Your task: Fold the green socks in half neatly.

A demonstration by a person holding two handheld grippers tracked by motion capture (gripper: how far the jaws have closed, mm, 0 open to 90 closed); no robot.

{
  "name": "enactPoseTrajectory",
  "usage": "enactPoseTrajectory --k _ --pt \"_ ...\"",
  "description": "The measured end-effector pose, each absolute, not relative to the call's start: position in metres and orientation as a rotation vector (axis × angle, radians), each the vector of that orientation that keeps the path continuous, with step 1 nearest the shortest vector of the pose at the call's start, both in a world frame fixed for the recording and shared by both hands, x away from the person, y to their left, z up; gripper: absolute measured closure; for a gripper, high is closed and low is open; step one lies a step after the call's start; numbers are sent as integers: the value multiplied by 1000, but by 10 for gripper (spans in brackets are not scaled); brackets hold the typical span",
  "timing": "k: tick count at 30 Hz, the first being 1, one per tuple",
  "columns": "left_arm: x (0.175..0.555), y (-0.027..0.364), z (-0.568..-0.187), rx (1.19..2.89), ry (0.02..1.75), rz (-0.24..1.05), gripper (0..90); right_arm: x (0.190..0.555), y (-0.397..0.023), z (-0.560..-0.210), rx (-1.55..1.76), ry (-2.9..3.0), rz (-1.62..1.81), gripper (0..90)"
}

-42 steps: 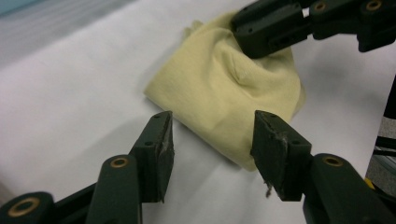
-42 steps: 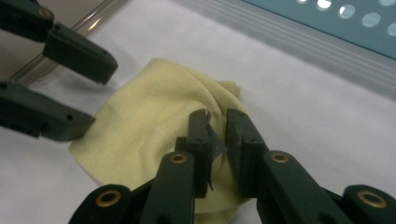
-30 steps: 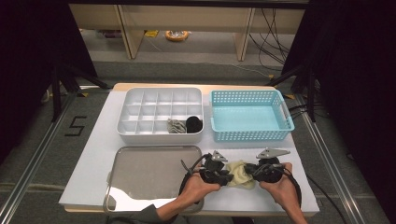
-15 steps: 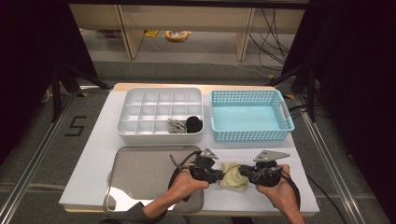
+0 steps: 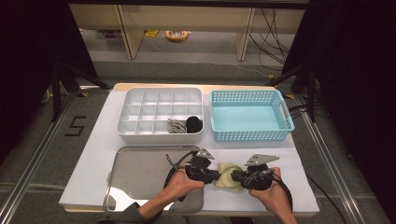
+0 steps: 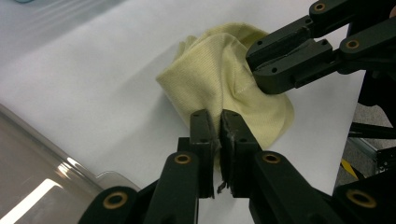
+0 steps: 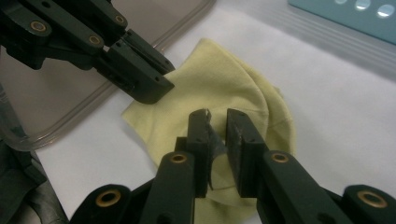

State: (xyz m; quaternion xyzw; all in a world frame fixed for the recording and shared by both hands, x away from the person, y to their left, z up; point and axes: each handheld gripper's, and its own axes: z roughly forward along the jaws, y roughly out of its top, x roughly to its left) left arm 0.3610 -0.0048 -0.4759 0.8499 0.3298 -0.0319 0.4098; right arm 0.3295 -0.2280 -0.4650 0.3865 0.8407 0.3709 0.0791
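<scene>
The yellow cloth lies bunched on the white counter, just right of the metal tray, between your two hands. Your left tongs pinch a raised fold of it. Your right tongs stand narrow with a small gap, over the cloth's near edge; whether they grip it, you cannot tell.
</scene>
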Motion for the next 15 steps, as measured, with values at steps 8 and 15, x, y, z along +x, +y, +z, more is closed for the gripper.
enactPoseTrajectory --k 8,15 --pt "357 -4 -477 2153 821 -61 831 328 -227 -466 1135 2498 1130 798" --pt "355 -2 -475 2155 814 -57 832 323 -224 -462 1125 2526 1119 797"
